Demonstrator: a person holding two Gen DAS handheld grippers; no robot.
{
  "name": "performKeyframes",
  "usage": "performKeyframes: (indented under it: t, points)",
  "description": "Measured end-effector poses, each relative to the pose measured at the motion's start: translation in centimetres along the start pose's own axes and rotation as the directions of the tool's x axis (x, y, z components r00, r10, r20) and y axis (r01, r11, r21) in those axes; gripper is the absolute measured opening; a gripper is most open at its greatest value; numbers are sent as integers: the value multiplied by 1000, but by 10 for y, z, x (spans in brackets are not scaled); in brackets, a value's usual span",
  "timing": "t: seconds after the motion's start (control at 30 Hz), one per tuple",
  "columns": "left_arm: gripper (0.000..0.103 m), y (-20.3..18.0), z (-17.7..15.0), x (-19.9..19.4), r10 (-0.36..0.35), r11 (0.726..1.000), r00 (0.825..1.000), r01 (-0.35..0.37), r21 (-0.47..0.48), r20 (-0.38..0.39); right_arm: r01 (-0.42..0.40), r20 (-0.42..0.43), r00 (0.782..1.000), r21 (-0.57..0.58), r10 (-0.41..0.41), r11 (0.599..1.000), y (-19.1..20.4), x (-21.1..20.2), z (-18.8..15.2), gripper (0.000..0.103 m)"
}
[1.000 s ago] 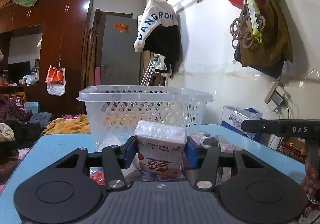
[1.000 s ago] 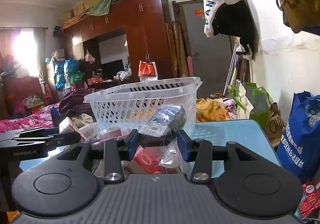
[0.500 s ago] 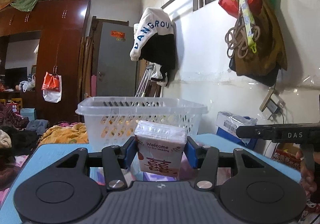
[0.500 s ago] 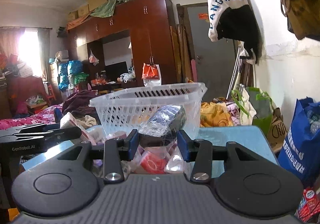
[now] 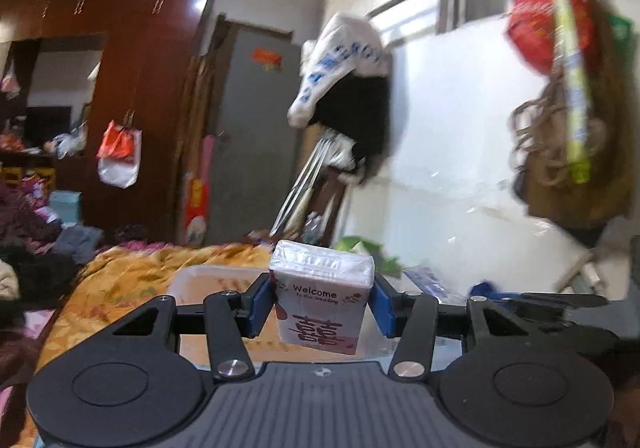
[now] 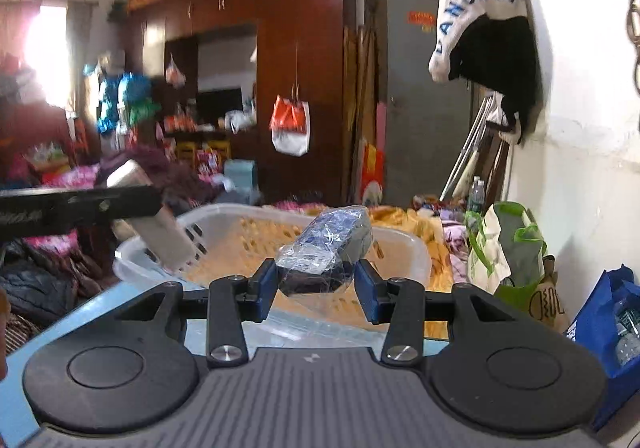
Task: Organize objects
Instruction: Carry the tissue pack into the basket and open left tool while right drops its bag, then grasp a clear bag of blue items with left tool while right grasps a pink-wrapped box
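Crinkly plastic film wraps both carried things, so each is probably light, soft and a little slippery. The left gripper (image 5: 323, 308) is clamped on the tissue pack (image 5: 322, 296), its blue pads (image 5: 262, 306) pressing the two narrow sides at mid-height; the pack stands upright, just above the near rim of the white basket (image 5: 208, 276), which lies at ten o'clock from it. A gentle squeeze on those flat sides should do, since the pack likely dents. The right gripper (image 6: 315, 284) grasps the wrapped bundle (image 6: 326, 248) low on its dark end, the blue part tilting up toward one o'clock, over the basket (image 6: 404, 252). That low hold looks less secure.
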State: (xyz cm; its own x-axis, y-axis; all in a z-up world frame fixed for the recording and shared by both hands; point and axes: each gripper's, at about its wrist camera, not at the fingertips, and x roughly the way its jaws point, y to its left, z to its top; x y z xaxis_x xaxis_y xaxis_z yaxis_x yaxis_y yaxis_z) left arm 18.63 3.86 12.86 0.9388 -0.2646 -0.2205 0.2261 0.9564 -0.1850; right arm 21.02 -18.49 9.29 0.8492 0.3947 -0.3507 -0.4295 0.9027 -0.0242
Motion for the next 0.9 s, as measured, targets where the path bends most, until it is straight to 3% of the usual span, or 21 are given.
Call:
performKeyframes:
  t: [0.1,0.13,0.17,0.23,0.4,0.5,0.57,0.7,0.9]
  points:
    - [55,4,-2,21,3,1000,999,-4,-17,-45,-9,-20,1000,7,9,1000,0,12,-2,48]
    - [59,3,-2,24,8,1000,999,-8,-10,-40,-20,-24,1000,10,20,1000,-1,12,-4,52]
    - [75,2,-3,25,21,1000,999,-20,5,-27,-32,-28,999,9,32,999,-1,12,-5,58]
    - [89,1,-5,22,49,999,999,-49,22,-4,-21,-10,1000,2,21,1000,0,7,-8,86]
    - [89,0,-13,-12,20,999,999,-22,26,46,-33,54,998,-16,34,999,9,-30,-26,103]
    - [89,-3,-40,-43,-6,999,999,3,54,50,-59,101,993,-6,60,998,9,-59,-53,103]
    - [89,-4,-66,-66,24,998,999,-26,51,36,-65,130,989,11,63,998,7,-82,-82,103]
    - [89,-10,-112,-107,15,997,999,-18,72,43,-57,96,994,64,51,996,1,-105,-122,103]
    - [89,-29,-157,-137,45,991,998,-51,125,51,-100,163,984,137,77,986,6,-138,-159,103]
